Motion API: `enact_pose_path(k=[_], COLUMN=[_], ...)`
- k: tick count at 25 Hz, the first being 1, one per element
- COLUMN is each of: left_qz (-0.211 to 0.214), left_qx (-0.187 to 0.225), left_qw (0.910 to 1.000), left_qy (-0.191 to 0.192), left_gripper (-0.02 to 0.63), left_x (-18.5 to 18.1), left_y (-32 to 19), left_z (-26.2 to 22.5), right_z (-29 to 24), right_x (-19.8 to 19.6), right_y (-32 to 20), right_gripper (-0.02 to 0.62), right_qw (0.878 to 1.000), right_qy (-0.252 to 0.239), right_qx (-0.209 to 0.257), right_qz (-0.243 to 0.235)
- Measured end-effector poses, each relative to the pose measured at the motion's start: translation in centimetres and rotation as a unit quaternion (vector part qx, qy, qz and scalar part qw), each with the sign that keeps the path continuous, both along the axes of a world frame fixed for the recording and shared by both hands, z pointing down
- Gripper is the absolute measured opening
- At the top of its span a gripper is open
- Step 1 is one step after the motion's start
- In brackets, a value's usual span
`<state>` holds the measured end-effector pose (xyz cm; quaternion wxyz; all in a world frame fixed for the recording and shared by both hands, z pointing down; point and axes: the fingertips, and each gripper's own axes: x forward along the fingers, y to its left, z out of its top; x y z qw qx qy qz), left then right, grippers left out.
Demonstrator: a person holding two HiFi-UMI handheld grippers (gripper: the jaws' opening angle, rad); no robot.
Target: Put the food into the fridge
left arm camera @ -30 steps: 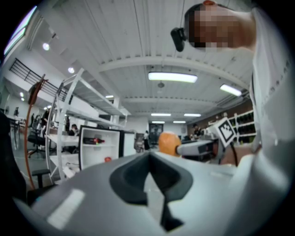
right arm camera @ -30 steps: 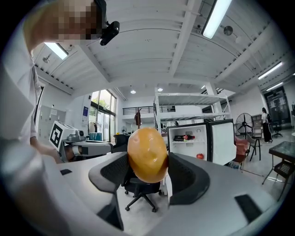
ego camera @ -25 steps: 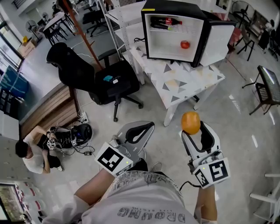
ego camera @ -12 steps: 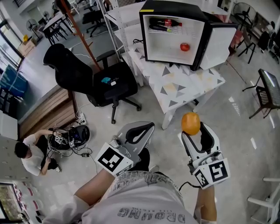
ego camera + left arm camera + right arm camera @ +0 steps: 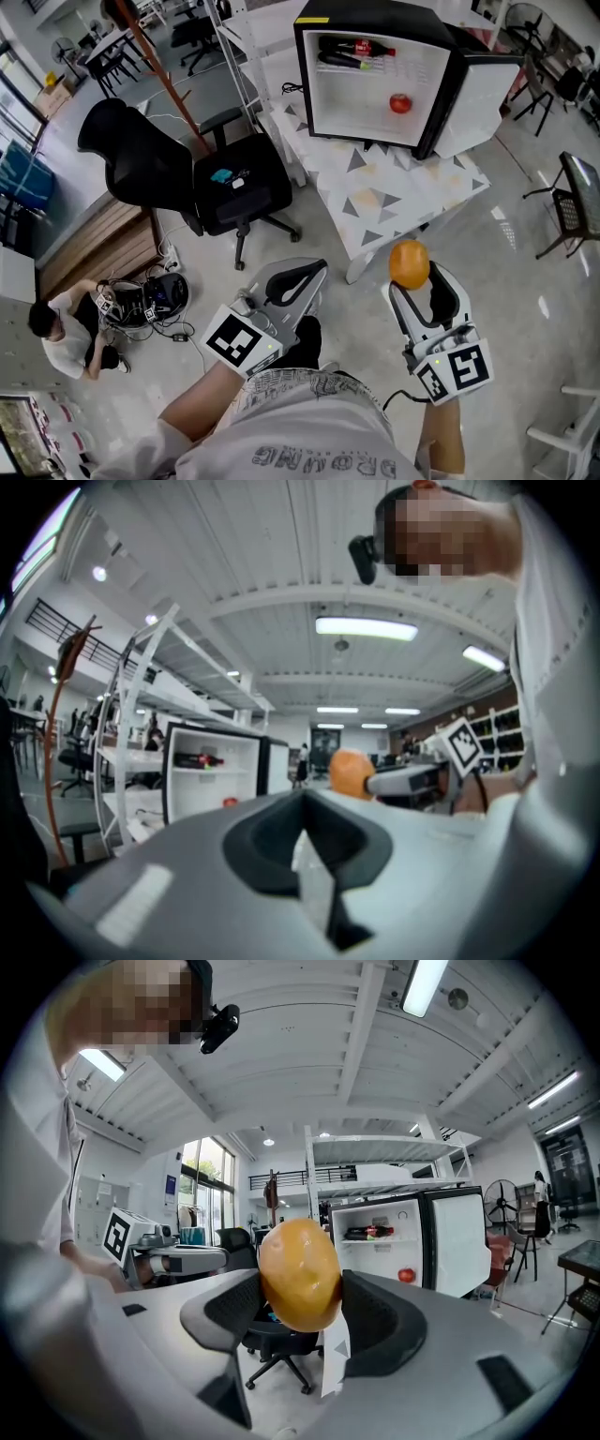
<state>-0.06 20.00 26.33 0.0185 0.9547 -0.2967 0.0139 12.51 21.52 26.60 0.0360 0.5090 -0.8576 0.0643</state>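
Note:
A small black fridge (image 5: 375, 66) stands open on a white table (image 5: 403, 192) with a grey triangle pattern, ahead of me. Inside it lie a red fruit (image 5: 400, 103) on the lower level and dark bottles (image 5: 352, 52) on the top shelf. My right gripper (image 5: 417, 279) is shut on an orange fruit (image 5: 409, 263), held at its tips in the air well short of the table. In the right gripper view the orange fruit (image 5: 298, 1274) sits between the dark pads, with the fridge (image 5: 403, 1241) behind. My left gripper (image 5: 305, 277) is shut and holds nothing.
A black office chair (image 5: 202, 178) stands left of the table. A person (image 5: 66, 328) sits on the floor at the far left beside cables and gear (image 5: 155, 295). The fridge door (image 5: 483, 98) hangs open to the right. A dark chair (image 5: 577, 202) stands at the right edge.
The table and fridge have shifted slightly in the head view as I move toward them. Both grippers keep their pose, the right one still holding the orange fruit.

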Motion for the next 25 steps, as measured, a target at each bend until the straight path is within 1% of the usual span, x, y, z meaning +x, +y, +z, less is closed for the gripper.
enact_pose_path(k=[15, 25], left_qz=[0.01, 0.02], left_qx=[-0.017, -0.022], left_qw=[0.9998, 0.9995], left_qy=[-0.007, -0.013], left_gripper=[0.008, 0.008], left_x=[-0.9, -1.4], left_y=[-12.3, -21.2], left_z=[1.6, 2.0], right_z=[1.7, 2.6], right_x=[-0.9, -1.2], right_y=[-12.0, -20.4], right_gripper=[0.272, 0.272], right_qw=[1.0, 0.998], right_qy=[0.004, 0.011], right_qx=[-0.026, -0.047], right_qz=[0.01, 0.031])
